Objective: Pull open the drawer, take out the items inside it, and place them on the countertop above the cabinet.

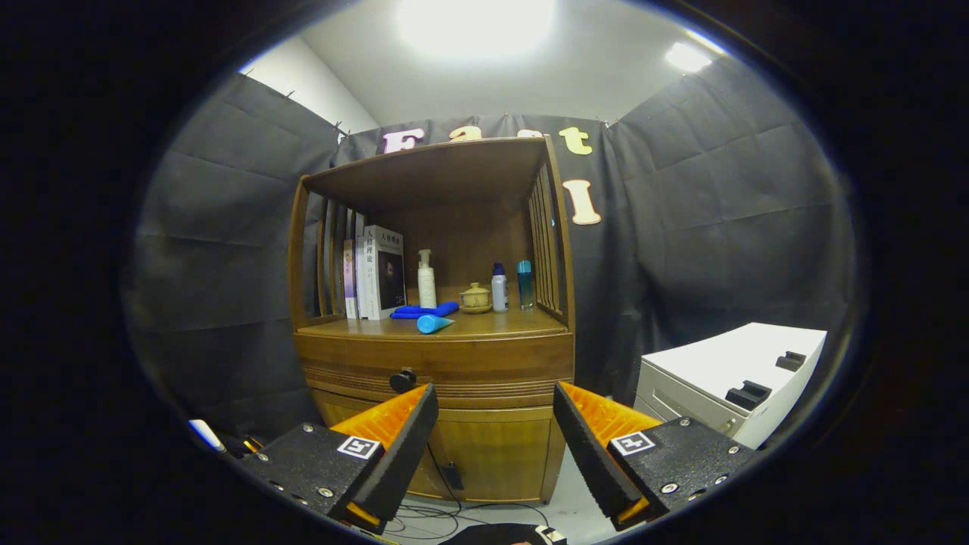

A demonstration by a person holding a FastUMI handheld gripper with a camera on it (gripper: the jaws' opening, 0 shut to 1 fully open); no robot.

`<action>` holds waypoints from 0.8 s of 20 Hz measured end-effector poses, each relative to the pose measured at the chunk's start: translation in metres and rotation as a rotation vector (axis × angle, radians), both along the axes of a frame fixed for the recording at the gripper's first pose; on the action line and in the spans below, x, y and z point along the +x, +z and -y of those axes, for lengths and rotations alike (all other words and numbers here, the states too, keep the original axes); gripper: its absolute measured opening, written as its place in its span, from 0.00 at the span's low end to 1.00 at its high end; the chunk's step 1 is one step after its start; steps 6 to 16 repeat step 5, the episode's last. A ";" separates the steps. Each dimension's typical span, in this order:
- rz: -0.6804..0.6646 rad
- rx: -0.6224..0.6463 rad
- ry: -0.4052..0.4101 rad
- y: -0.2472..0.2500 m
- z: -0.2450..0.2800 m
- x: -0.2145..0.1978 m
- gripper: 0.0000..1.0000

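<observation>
Booth: black cloth walls under bright ceiling lights, a wooden cabinet (435,356) standing against the back wall.
Drawer: the drawer (469,365) sits flush in the cabinet front, its dark round knob (403,379) just ahead of the left finger.
Table: the countertop (492,325) carries upright books (378,272), a white pump bottle (427,280), a blue tube (434,324) lying on its side, a lidded pot (475,297) and two small bottles (509,288).
Jaws: the gripper (496,439) hangs released, fingers wide apart, grasping nothing, short of the cabinet.
Side: a white cabinet (730,378) stands well apart to the right.
</observation>
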State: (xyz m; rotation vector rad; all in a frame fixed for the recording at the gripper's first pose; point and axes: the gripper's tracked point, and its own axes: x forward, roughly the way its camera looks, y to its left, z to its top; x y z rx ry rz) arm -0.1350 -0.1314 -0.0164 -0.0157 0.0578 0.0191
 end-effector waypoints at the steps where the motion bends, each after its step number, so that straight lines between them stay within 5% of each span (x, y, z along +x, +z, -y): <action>1: 0.014 -0.008 -0.001 0.003 -0.001 -0.001 0.95; 16: 0.057 -0.022 0.023 0.012 -0.010 -0.004 0.95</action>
